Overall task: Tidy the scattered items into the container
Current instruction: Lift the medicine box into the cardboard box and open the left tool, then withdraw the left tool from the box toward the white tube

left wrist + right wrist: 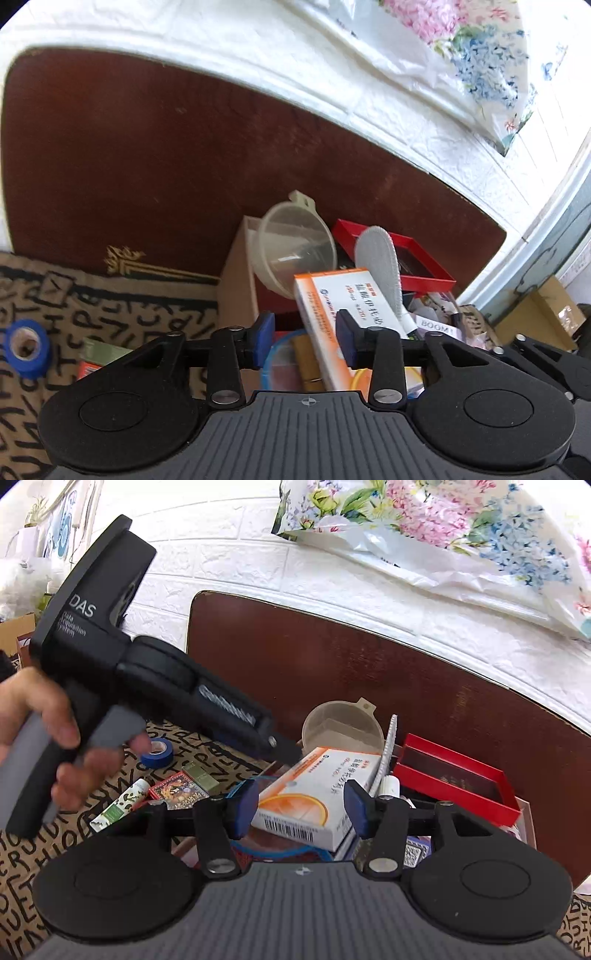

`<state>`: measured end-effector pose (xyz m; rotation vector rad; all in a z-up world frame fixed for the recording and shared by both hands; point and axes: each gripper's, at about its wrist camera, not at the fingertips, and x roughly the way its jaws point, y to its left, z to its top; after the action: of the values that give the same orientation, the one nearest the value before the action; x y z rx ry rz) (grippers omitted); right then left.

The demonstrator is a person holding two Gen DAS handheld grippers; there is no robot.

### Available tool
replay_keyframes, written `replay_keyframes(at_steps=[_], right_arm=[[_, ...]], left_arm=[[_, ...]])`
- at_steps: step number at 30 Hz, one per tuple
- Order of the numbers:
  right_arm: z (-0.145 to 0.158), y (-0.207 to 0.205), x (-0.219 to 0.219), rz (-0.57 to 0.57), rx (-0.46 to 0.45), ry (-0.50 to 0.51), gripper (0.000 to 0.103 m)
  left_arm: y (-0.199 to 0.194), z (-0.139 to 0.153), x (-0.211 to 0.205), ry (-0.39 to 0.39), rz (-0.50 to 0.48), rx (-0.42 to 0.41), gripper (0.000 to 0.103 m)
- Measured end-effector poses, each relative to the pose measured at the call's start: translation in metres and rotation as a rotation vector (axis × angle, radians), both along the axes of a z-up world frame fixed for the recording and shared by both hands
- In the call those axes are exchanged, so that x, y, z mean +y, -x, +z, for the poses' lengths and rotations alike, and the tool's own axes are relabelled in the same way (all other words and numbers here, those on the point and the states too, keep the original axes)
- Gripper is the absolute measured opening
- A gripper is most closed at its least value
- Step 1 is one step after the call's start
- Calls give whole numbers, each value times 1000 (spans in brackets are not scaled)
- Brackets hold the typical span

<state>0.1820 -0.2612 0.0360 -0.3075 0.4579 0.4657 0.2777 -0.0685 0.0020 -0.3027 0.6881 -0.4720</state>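
A pale box-like container [236,280] holds a clear funnel [295,254], a red tray [424,273], a white ribbed paddle [380,258] and an orange-and-white medicine box [325,314] lying tilted on top. My left gripper [306,338] hovers over that box with a visible gap beside its left pad, so it is open. From the right wrist, the left gripper [286,751] tips down at the box's far corner. My right gripper [301,808] is open around the near end of the medicine box [314,786] without squeezing it. A blue tape roll [157,753] lies outside the container.
On the letter-print cloth [129,321] left of the container lie a white-green tube [118,806], a patterned card pack [177,790] and a small green box [201,775]. A dark brown board [147,166] and a white brick wall stand behind. A hand [55,738] holds the left gripper.
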Motion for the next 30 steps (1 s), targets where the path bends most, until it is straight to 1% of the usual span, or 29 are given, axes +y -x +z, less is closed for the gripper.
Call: replay_keyframes(at_steps=[3, 4, 5, 7, 8, 10, 11, 13, 15, 21, 25, 27, 29, 30], right_arm=[[-2, 10, -1, 1, -14, 30, 56], [-2, 14, -2, 0, -17, 34, 55], [-2, 16, -3, -2, -15, 32, 55], [-4, 18, -4, -7, -3, 41, 53], [-5, 18, -3, -16, 1, 50, 52], [-8, 14, -2, -27, 16, 51, 43], [-9, 11, -1, -33, 24, 48, 41], [-11, 6, 1, -44, 29, 44, 34], [-13, 0, 3, -54, 31, 38, 30], [-21, -24, 6, -113, 51, 21, 30], [-26, -30, 7, -113, 60, 9, 32], [-26, -27, 7, -108, 55, 3, 36], [-25, -23, 5, -111, 46, -1, 45], [-24, -20, 4, -111, 37, -3, 52]], left_arm=[[14, 3, 0, -41, -40, -23, 58], [20, 4, 0, -56, -52, -32, 62], [26, 4, -1, -75, -63, -42, 69], [36, 4, -4, -110, -67, -64, 76], [39, 4, -5, -124, -71, -73, 77], [43, 3, -10, -145, -77, -82, 80], [43, 2, -11, -152, -73, -82, 82], [42, 1, -12, -157, -64, -80, 82], [38, -1, -11, -150, -56, -72, 82], [20, -10, -12, -147, -23, -49, 82], [13, -15, -12, -133, -20, -32, 82], [13, -16, -11, -131, -21, -34, 83], [16, -16, -9, -134, -5, -42, 90], [18, -16, -8, -138, 11, -47, 92]])
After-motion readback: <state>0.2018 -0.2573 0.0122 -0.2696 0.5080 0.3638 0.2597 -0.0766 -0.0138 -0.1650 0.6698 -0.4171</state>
